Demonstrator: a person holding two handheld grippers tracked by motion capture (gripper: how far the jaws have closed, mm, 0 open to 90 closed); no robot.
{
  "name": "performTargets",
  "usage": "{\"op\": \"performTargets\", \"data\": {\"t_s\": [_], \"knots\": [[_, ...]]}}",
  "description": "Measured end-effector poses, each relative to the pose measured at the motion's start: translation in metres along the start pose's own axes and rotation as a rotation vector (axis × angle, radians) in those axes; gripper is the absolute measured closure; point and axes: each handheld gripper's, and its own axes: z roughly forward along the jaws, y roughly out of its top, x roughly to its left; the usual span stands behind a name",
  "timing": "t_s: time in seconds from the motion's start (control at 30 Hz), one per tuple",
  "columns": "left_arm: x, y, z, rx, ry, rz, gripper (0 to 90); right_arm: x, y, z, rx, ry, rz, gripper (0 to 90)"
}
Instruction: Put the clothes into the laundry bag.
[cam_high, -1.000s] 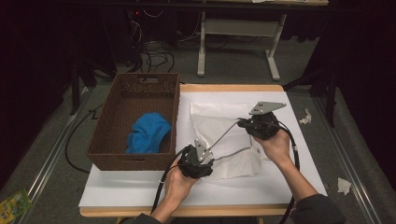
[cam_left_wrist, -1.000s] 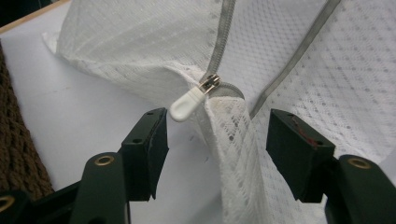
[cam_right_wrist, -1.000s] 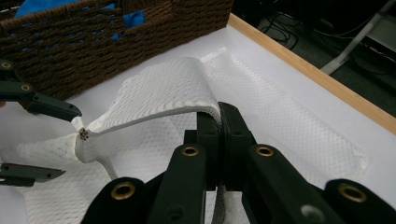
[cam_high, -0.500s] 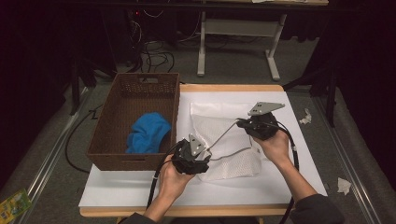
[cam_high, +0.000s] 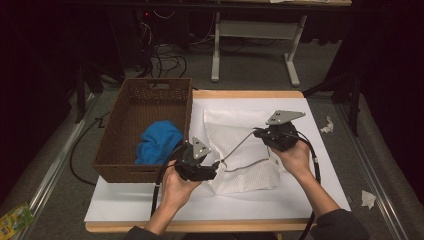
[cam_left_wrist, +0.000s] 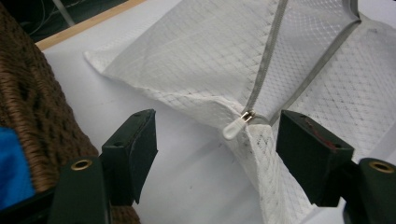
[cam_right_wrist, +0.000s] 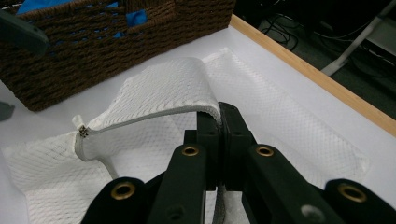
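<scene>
Mesh bag being worked open on the white-covered bench

Dark room, cables on the floor at 12 o'clock. The mesh bag (cam_high: 240, 150) is lying mid-bench, zipper edge running from 8 toward 2 o'clock. Right claw (cam_right_wrist: 219, 116) is clamping that edge; left claw (cam_left_wrist: 215, 144) has just been opening, released, zipper pull (cam_left_wrist: 236, 127) sitting between its jaws. Basket (cam_high: 145, 120) sitting at 9.

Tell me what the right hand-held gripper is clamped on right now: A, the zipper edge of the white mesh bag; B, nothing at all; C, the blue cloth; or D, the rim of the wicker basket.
A: in the right gripper view the right hand-held gripper has its jaws shut on the grey zipper edge of the white mesh bag, lifting it off the table, with the wicker basket and blue cloth apart from it.
</scene>
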Motion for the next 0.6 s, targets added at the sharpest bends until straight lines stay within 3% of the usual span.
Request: {"op": "performTargets", "data": {"t_s": [0.37,0.47,0.53,0.6], "knots": [[0.012,0.004,-0.010,0.020,0.039,-0.005,26.9,0.002,0.006,-0.002,-0.002,0.004,-0.014,89.2],[0.019,0.005,-0.011,0.015,0.040,-0.028,26.7,0.003,0.003,0.002,0.005,0.012,-0.009,89.2],[0.024,0.007,-0.013,0.014,0.025,-0.067,26.2,0.002,0.002,0.003,0.009,0.013,-0.005,89.2],[0.028,0.009,-0.015,0.025,0.038,-0.083,26.2,0.002,0.002,0.002,0.003,0.009,-0.008,89.2]]}}
